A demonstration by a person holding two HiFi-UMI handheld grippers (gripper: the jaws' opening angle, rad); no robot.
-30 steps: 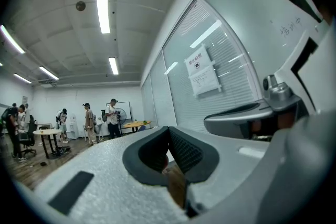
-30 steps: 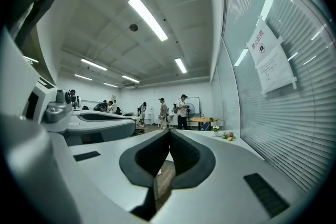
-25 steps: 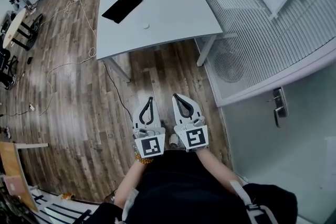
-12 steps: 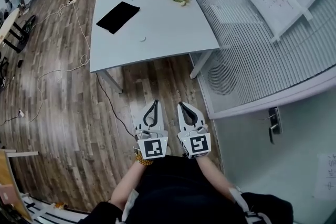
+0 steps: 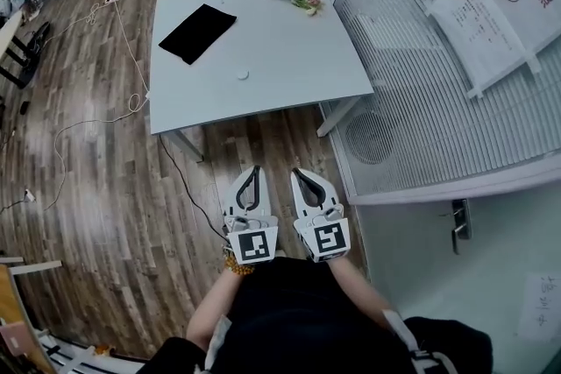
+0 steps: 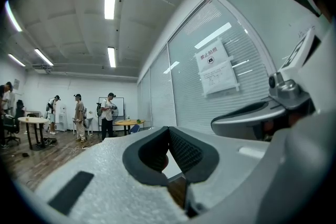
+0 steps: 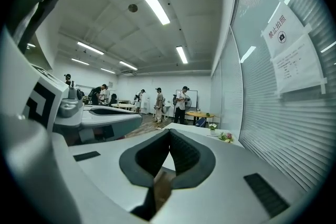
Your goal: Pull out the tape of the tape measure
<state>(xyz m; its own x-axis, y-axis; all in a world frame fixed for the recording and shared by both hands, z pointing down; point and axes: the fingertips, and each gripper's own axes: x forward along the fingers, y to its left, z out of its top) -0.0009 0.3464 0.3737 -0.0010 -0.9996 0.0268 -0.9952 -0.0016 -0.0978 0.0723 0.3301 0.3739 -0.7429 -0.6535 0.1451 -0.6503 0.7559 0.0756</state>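
Head view: the person is standing on the wooden floor (image 5: 114,188) just short of the near edge of the white table (image 5: 289,48), holding both grippers side by side, close together and pointing toward the table.

Left gripper (image 5: 252,171): clenched, the dark pads are meeting at the tips with nothing between them; its own view (image 6: 168,131) is showing the same.

Right gripper (image 5: 295,172): also clenched and empty, tips touching in its own view (image 7: 169,132).

Tape measure (image 5: 243,74): the only candidate is a small round white item lying near the middle of the table, well apart from both grippers; it is too small to identify with certainty.

Also on the table: a black mat (image 5: 198,20) is lying toward its far left part, and flowers (image 5: 304,0) are lying near its far right corner.

A cable (image 5: 88,123) is trailing over the floor left of the table. A glass wall with blinds (image 5: 421,101) is running along the table's right side, carrying a paper notice (image 5: 491,13). Several people (image 7: 181,102) are standing beyond the table's far end.
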